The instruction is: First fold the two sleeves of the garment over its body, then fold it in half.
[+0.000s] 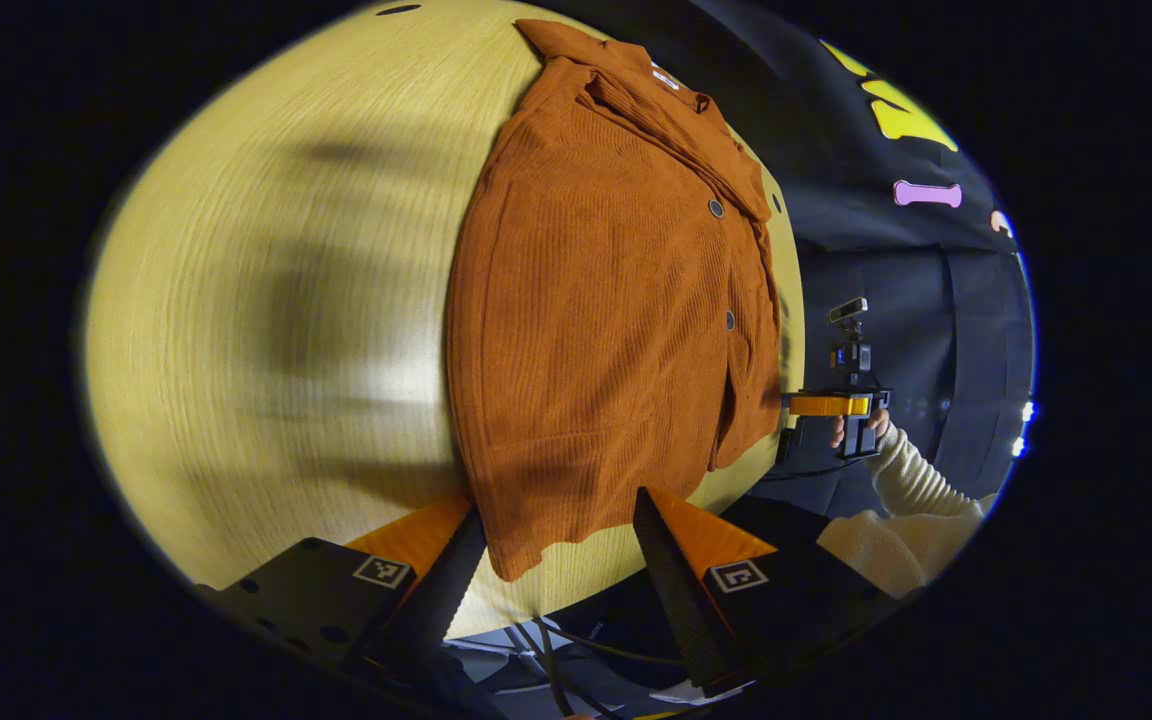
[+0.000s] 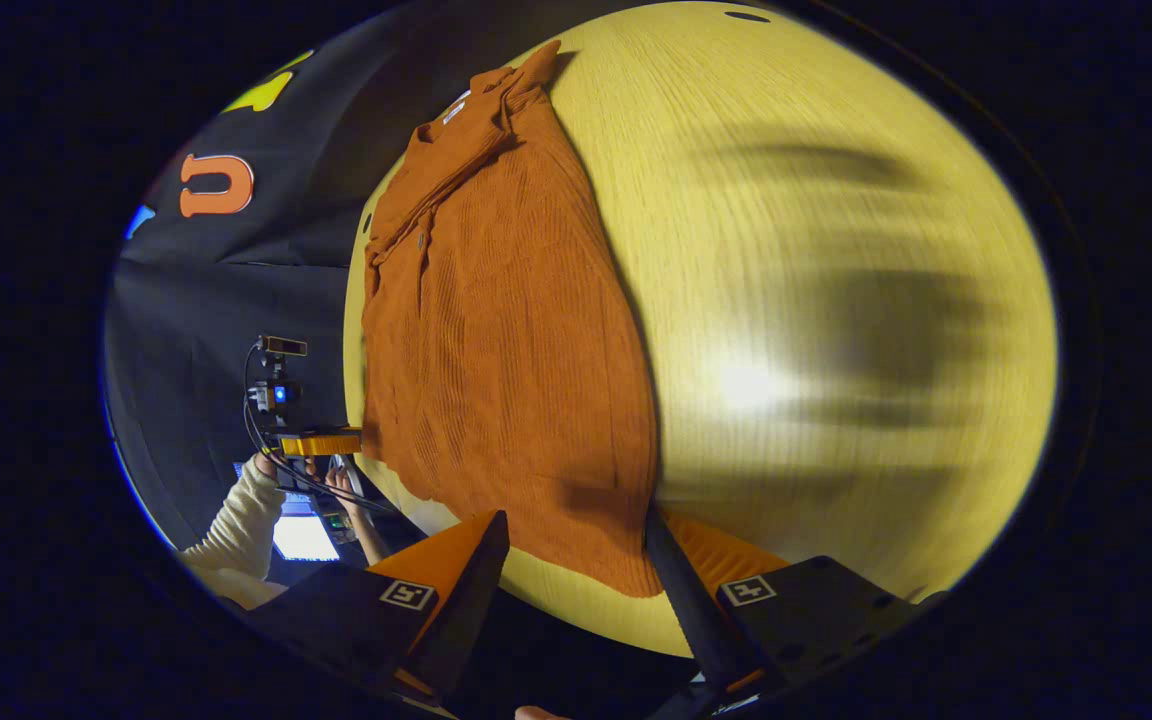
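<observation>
Garment (image 1: 606,330) flat on table (image 1: 266,300); both tongs spread, off cloth.

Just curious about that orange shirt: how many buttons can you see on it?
2 on the garment: upper button below the collar, lower button further down the front. Folds may hide others.

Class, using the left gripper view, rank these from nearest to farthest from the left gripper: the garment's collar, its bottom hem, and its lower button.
From the left gripper:
1. Bottom hem, hanging just between the open fingers.
2. Lower button, mid-garment, to the right.
3. Collar, at the top, far end of the table.
</observation>
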The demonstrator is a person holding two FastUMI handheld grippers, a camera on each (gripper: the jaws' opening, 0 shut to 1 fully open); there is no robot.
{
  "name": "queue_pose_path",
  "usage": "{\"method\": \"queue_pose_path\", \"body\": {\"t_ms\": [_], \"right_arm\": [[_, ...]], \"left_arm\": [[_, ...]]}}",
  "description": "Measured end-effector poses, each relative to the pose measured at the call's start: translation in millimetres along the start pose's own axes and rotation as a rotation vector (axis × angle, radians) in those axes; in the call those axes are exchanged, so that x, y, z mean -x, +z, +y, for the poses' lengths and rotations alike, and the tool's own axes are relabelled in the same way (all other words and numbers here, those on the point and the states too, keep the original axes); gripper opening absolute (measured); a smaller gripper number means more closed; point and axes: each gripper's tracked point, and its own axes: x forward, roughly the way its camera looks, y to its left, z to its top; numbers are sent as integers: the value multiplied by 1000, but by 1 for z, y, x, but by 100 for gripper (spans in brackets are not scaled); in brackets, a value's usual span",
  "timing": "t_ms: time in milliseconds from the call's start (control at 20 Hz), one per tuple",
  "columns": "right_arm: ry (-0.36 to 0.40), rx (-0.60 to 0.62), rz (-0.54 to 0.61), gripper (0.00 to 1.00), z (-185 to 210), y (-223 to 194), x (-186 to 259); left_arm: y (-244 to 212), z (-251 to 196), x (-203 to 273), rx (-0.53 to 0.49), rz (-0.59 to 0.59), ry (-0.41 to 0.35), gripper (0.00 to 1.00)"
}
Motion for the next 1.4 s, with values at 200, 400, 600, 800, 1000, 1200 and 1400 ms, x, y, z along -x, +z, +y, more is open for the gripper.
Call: {"method": "queue_pose_path", "body": {"t_ms": [200, 400, 600, 800, 1000, 1200, 1400], "right_arm": [[28, -5, 11, 71, 11, -2, -9], [-11, 26, 15, 41, 6, -2, -13], [-26, 33, 2, 42, 3, -1, -15], [-48, 48, -39, 10, -3, 3, -15], [-31, 32, -37, 11, -2, 3, -18], [-22, 31, -43, 10, -2, 0, -17], [-34, 18, -58, 13, -8, 13, -5]], "left_arm": [[4, -5, -7, 6, -17, -4, 91], [3, -5, -10, 22, -14, 20, 81], [-5, 4, -17, 17, 6, 85, 63], [-5, 6, -27, 29, -11, 127, 23], [-7, 6, -27, 12, -12, 192, 12], [-4, 7, -28, 2, -35, 263, 7], [-4, 6, -24, -41, -54, 330, 6]]}}
